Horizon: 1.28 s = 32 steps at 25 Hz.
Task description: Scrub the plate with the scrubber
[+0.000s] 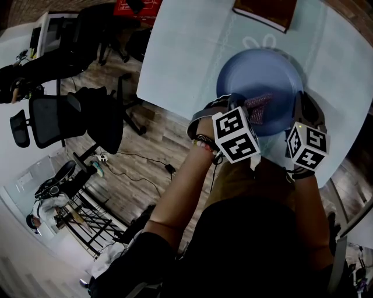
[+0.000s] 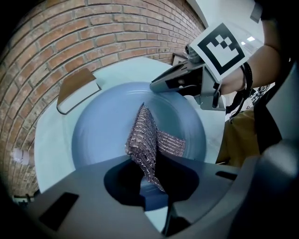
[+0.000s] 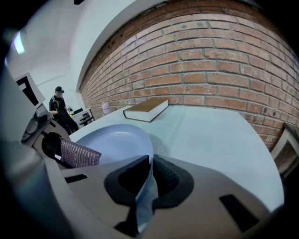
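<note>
A blue plate (image 1: 259,78) lies on the pale table, also seen as the plate (image 2: 107,126) and the plate (image 3: 112,140). My left gripper (image 1: 252,116) is shut on a silvery mesh scrubber (image 2: 147,140), which rests on the plate's inside; the scrubber (image 1: 258,106) shows near the plate's near rim, and the scrubber (image 3: 79,153) appears at the left of the right gripper view. My right gripper (image 1: 300,113) is shut on the plate's rim (image 3: 145,186), at its near right edge.
A brown book (image 1: 265,11) lies at the table's far side, with the book (image 2: 77,88) against a brick wall. Office chairs (image 1: 58,119) and cables stand on the wooden floor left of the table (image 1: 186,52). A person (image 3: 58,105) stands far off.
</note>
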Each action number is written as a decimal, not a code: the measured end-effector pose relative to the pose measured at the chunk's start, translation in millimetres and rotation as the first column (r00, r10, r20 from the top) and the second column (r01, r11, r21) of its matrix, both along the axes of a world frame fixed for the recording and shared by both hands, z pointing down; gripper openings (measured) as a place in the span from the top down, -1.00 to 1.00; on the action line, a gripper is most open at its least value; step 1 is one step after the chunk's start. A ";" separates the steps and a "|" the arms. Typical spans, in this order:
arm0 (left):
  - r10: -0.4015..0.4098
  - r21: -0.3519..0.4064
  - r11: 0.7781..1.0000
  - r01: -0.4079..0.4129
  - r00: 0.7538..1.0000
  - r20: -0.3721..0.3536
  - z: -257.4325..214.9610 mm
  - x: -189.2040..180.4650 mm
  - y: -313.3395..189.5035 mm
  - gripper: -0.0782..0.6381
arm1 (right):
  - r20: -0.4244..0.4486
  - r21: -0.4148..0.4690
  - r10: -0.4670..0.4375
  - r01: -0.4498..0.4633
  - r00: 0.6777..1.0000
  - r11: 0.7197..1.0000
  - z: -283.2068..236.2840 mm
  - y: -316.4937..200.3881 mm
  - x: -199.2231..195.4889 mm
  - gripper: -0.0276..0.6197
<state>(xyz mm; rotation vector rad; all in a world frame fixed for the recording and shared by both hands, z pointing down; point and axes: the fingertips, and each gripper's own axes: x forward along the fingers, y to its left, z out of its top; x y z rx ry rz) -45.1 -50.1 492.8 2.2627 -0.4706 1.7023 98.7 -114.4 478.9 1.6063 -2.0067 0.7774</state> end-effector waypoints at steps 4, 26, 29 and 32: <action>0.037 0.005 0.999 -0.037 0.999 -0.012 -0.1 14.5 -2.0 0.58 | -0.001 0.001 0.000 0.000 1.000 1.000 0.3 0.3 -0.4 0.76; -0.050 0.132 0.989 0.064 0.993 -0.104 -6.3 61.6 -49.5 0.58 | -0.004 0.000 -0.015 0.015 1.000 1.000 -4.3 1.3 0.5 0.76; -0.080 0.178 0.979 0.096 0.992 -0.095 -5.4 54.5 -62.7 0.58 | -0.002 -0.001 -0.019 0.019 1.000 1.000 -2.3 1.2 0.1 0.76; -0.115 0.236 0.963 0.130 0.990 -0.080 -7.2 44.6 -76.9 0.58 | 0.000 -0.005 -0.022 0.022 1.000 1.000 -2.6 1.8 -0.2 0.76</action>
